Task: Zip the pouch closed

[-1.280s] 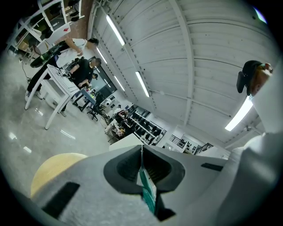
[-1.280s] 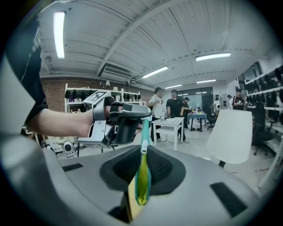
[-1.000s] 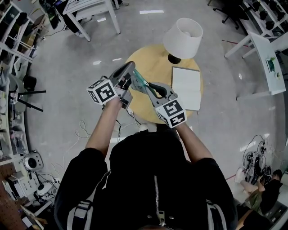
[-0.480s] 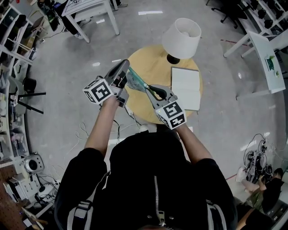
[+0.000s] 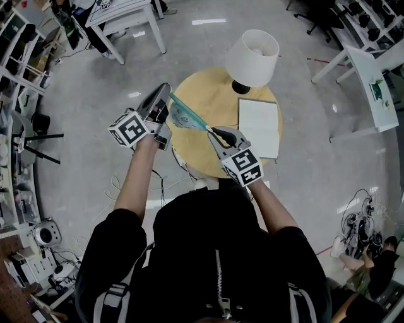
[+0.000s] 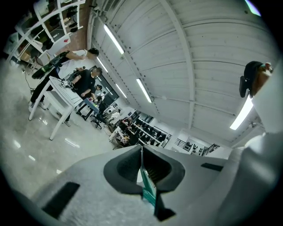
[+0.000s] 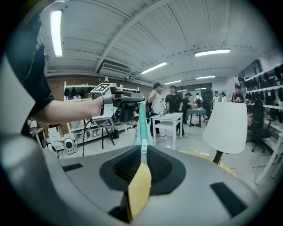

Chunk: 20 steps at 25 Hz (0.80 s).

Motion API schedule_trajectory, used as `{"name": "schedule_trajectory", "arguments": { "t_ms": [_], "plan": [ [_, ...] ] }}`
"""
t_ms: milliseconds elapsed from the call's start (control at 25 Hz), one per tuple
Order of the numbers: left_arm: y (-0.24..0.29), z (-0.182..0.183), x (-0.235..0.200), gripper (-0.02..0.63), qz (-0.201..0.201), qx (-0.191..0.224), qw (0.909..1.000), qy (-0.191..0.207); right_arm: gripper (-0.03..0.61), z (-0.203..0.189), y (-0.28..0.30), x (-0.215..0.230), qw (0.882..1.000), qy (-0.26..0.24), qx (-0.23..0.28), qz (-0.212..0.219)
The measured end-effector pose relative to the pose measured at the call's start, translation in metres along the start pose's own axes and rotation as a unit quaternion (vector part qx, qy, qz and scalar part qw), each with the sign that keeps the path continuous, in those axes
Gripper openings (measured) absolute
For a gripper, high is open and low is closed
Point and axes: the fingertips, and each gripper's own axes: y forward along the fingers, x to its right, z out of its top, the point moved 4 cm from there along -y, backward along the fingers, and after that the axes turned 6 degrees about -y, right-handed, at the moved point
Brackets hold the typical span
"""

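A teal pouch (image 5: 184, 117) hangs stretched in the air above the round wooden table (image 5: 211, 91), between my two grippers. My left gripper (image 5: 166, 94) is shut on the pouch's far-left end; in the left gripper view the teal edge (image 6: 148, 190) is pinched between its shut jaws (image 6: 142, 152). My right gripper (image 5: 211, 130) is shut on the zipper pull at the near-right end. In the right gripper view the white pull (image 7: 142, 145) and a tan tab (image 7: 139, 183) sit between its jaws, and the teal pouch (image 7: 142, 121) runs on toward the left gripper (image 7: 126, 106).
A white lamp (image 5: 252, 57) stands at the table's far side, with a white notebook (image 5: 257, 126) lying at the right. Cables (image 5: 120, 183) trail on the floor to the near left. White tables (image 5: 126, 16) and shelves ring the room, and people stand in the background.
My left gripper has moved up and to the left in the head view, drawing the pouch out longer. The right gripper has hardly moved.
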Motion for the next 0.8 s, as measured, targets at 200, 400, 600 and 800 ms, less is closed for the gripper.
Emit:
{"name": "schedule_trajectory", "arguments": {
  "t_ms": [200, 400, 600, 800],
  "plan": [
    [0.0, -0.002, 0.003, 0.011, -0.004, -0.001, 1.0, 0.002, 0.049, 0.001, 0.0, 0.002, 1.0, 0.001, -0.002, -0.006],
    [0.002, -0.012, 0.024, 0.011, -0.048, -0.023, 0.9975, 0.046, 0.051, -0.007, -0.004, 0.011, 0.999, 0.031, 0.004, -0.013],
    [0.007, -0.027, 0.032, 0.011, -0.051, -0.047, 0.9927, 0.099, 0.054, -0.008, -0.005, 0.017, 0.999, 0.049, 0.011, -0.01],
    [0.006, -0.036, 0.025, 0.011, -0.025, -0.068, 0.9867, 0.146, 0.051, -0.001, -0.007, 0.028, 0.998, 0.046, 0.017, -0.036]
  ]
}}
